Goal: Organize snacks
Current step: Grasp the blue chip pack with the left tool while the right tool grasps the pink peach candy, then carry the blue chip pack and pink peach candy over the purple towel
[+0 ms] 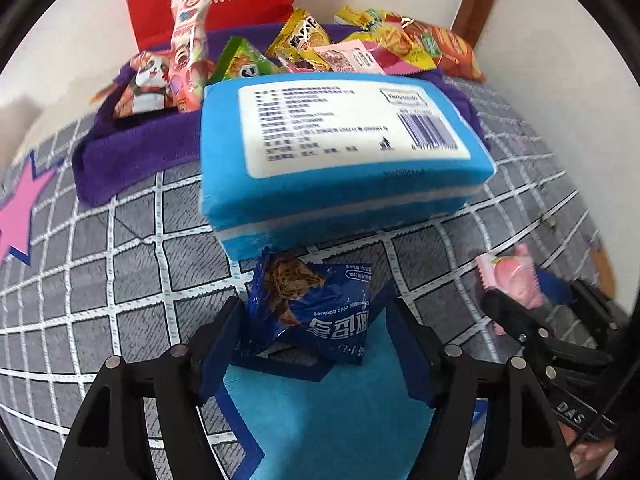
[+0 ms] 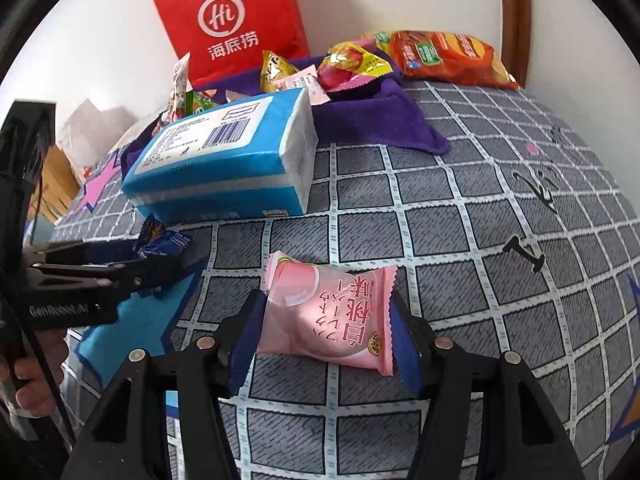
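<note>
You are working over a bed under a grey checked bedspread, and everything the next move turns on lies ahead of both tongs, up toward the wall. The purple cloth heaped with snacks sits there, in front of the red bag; I take that heap as the place the snacks are being gathered. Between you and it lies the blue tissue pack, its long side running across your left view, so it blocks the straight line from your left hand to the cloth.

Your right tongs straddle the pink peach snack, which lies on the bedspread with its long axis across the gap. The pads sit right at its two crimped ends; I cannot tell whether they press on it. From here the cloth is up and slightly right, with an open path past the pack's short end.

Your left tongs stand spread around the blue cookie packet. It lies crumpled between the fingers, its left edge touching the left pad, clear of the right one, just short of the tissue pack.
</note>
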A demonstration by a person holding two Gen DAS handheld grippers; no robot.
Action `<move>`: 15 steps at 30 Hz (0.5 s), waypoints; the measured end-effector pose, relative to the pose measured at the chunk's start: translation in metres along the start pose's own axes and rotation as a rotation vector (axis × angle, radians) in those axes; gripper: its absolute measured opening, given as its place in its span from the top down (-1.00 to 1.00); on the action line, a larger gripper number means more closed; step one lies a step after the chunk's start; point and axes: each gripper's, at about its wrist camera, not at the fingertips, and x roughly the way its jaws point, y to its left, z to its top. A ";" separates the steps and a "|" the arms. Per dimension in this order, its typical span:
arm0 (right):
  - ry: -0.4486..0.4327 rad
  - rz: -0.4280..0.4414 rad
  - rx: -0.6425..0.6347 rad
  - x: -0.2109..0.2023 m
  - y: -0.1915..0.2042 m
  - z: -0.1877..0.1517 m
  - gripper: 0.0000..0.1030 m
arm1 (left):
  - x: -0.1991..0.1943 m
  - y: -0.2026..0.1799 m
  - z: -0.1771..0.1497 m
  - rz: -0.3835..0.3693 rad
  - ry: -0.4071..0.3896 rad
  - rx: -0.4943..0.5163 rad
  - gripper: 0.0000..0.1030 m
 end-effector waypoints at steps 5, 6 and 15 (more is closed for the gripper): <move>-0.011 -0.024 -0.017 0.001 0.003 -0.001 -0.20 | 0.003 -0.014 -0.001 0.088 -0.010 0.046 -0.14; -0.012 -0.023 -0.015 0.001 0.003 -0.001 -0.20 | 0.002 -0.014 0.000 0.084 -0.006 0.043 -0.08; -0.009 -0.031 -0.009 -0.001 0.003 -0.002 -0.17 | -0.020 0.013 -0.007 -0.018 -0.001 -0.042 0.17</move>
